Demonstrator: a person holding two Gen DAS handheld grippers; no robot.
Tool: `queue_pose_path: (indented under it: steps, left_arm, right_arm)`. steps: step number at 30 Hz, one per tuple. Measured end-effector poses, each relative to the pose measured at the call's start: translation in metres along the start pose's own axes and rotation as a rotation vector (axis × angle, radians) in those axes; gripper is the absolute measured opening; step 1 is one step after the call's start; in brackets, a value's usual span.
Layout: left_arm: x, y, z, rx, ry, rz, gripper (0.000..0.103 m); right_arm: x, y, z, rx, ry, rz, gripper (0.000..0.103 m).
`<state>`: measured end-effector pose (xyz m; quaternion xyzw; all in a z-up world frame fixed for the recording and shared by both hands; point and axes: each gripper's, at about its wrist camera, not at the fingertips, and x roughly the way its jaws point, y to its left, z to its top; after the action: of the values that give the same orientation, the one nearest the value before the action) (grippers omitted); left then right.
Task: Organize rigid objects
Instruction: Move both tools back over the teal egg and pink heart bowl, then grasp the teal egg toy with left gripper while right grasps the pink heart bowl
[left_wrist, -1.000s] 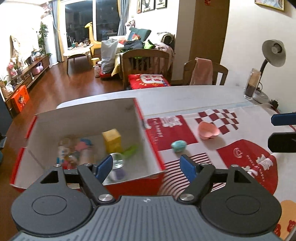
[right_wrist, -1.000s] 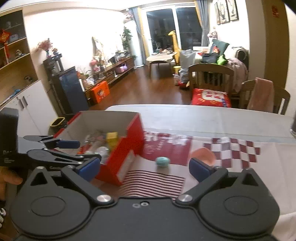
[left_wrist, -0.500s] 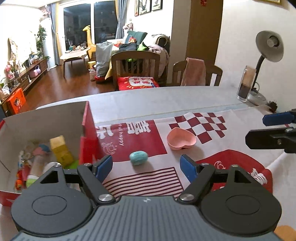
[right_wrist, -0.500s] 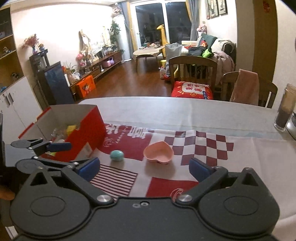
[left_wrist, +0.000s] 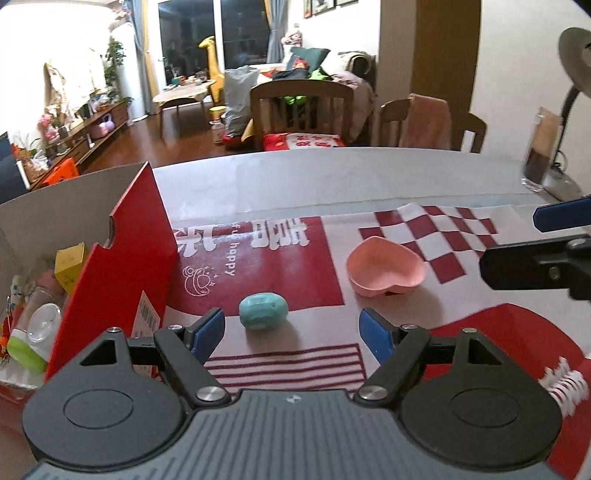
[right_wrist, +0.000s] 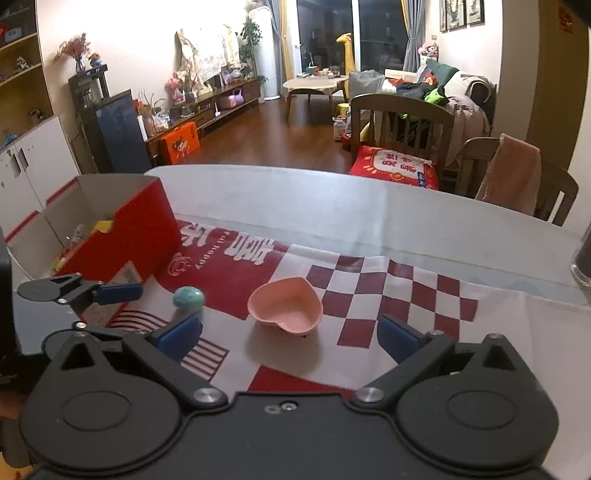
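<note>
A teal egg-shaped object (left_wrist: 263, 311) lies on the red and white cloth, just ahead of my open, empty left gripper (left_wrist: 293, 334). It also shows in the right wrist view (right_wrist: 188, 297). A pink heart-shaped bowl (left_wrist: 386, 271) sits to its right, and lies just ahead of my open, empty right gripper (right_wrist: 290, 334) in the right wrist view (right_wrist: 285, 311). The red cardboard box (left_wrist: 125, 266) at the left holds a yellow block (left_wrist: 71, 262), a clear cup (left_wrist: 44, 322) and other small items.
A glass (left_wrist: 540, 158) and a desk lamp base (left_wrist: 563, 186) stand at the table's far right. Two wooden chairs (left_wrist: 301, 110) stand behind the table's far edge. The right gripper's fingers (left_wrist: 539, 258) reach into the left wrist view from the right.
My left gripper swung right from over the box to the teal object. My right gripper moved right and closer to the pink bowl. Both stayed open.
</note>
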<state>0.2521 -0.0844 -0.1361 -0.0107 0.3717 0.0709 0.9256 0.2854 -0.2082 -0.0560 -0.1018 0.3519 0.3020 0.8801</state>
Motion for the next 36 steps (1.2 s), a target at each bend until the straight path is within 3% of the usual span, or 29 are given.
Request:
queue_pose_path:
  steps: [5,14,26,29,36]
  left_arm:
    - [0.022,0.003,-0.001,-0.019,0.024,0.047,0.08]
    - [0.046,0.008,0.001,-0.04,0.046,0.067,0.08]
    - [0.063,0.013,0.0,-0.06,0.066,0.069,0.079]
    - [0.064,0.014,0.001,-0.056,0.062,0.061,0.073]
    - [0.06,0.008,0.001,-0.013,0.05,0.032,0.056]
  right_arm:
    - [0.031,-0.004,0.004,-0.013,0.028,0.009,0.1]
    - [0.076,-0.004,0.007,-0.061,0.082,0.017,0.093]
    - [0.1,-0.004,0.009,-0.07,0.101,0.042,0.084]
    - [0.105,-0.004,0.011,-0.057,0.117,0.054,0.073]
    - [0.104,-0.001,0.009,-0.065,0.108,0.05,0.073]
